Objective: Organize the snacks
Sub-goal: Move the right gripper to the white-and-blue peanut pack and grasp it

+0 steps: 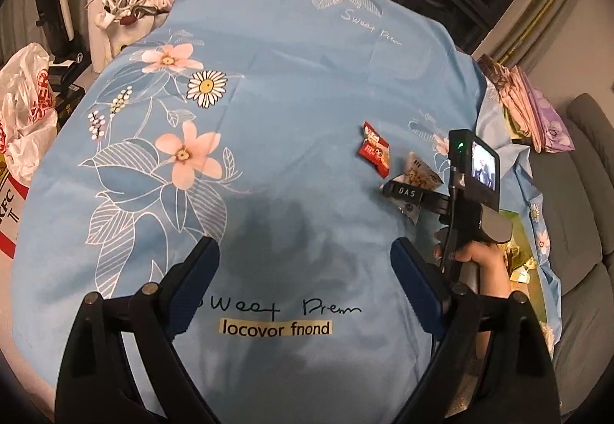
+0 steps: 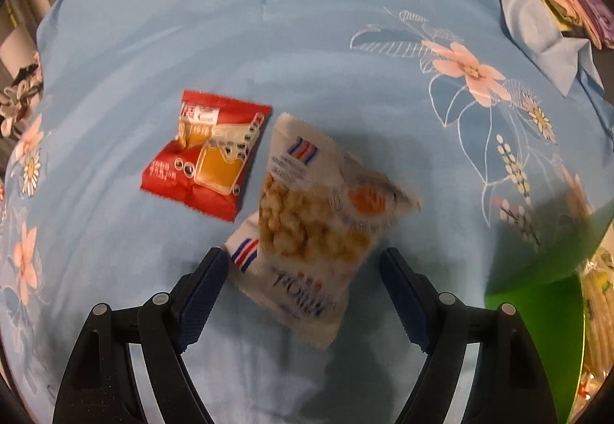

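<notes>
A blue flowered sheet (image 2: 268, 40) covers the table. The right claw (image 2: 303, 266) is spread wide, a white snack packet (image 2: 318, 216) lying blurred between its fingers, gripped by neither. Just beside that packet lies a red snack packet (image 2: 207, 155). The left claw (image 1: 307, 259) hangs released over bare sheet.

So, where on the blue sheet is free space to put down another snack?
Free: the blue floral bedsheet from the white daisy print across to the red snack packet. Crowded: around that packet and the white puffed-snack packet, which lies between the right fingers.
</notes>
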{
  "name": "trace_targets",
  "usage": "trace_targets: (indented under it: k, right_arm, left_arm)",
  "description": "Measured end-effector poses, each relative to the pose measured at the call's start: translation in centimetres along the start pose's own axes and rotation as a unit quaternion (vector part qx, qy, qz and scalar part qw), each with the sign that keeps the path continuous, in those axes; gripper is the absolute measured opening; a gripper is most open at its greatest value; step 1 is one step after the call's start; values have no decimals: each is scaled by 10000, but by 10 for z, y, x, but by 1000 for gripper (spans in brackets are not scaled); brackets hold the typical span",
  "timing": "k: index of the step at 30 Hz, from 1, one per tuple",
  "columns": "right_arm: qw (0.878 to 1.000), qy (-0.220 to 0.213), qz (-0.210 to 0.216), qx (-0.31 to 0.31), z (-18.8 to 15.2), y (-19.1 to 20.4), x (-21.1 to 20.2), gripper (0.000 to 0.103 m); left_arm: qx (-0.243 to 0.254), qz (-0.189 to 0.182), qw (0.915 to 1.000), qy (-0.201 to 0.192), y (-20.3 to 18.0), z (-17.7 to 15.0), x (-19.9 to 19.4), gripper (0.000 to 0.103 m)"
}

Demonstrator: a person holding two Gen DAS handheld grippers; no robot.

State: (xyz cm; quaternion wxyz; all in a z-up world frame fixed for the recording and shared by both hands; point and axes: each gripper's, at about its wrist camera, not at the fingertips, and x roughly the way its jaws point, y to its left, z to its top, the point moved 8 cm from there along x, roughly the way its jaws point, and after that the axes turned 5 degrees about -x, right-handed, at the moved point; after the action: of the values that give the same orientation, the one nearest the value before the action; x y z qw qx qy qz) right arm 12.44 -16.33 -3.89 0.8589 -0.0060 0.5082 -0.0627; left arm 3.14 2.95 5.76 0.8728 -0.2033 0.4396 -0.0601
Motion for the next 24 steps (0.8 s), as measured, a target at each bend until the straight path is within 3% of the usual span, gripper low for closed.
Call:
trace_targets:
  k: [6,8,11,13,15,24]
  right_arm:
    - [9984,-114,-130,-530,-2,18,-1,82]
    - [9986,-119,-14,-515,-3,19,-2,76]
    - [9972,-116,185,-711,-6,24,-7,55]
    - [9968,-184,278,-728,-8,26,-10,33]
    - [9966,-201,286,-746,-9,26,-12,18]
    - [9954,-315,641,-643,-15,30,-32,13]
  left_arm:
    - [-100,-104,9999,47,-3,-1,0,91]
    - [-52,-93,9999,67,-5,-3,1,91]
    - [-3,-38,10000,44,-6,-3,1,91]
    - [-51,-6,10000,39,-4,-3,2,91]
    - [-100,-12,9999,62,-3,-2,3,91]
    - [0,-20,10000,59,-7,-3,4,91]
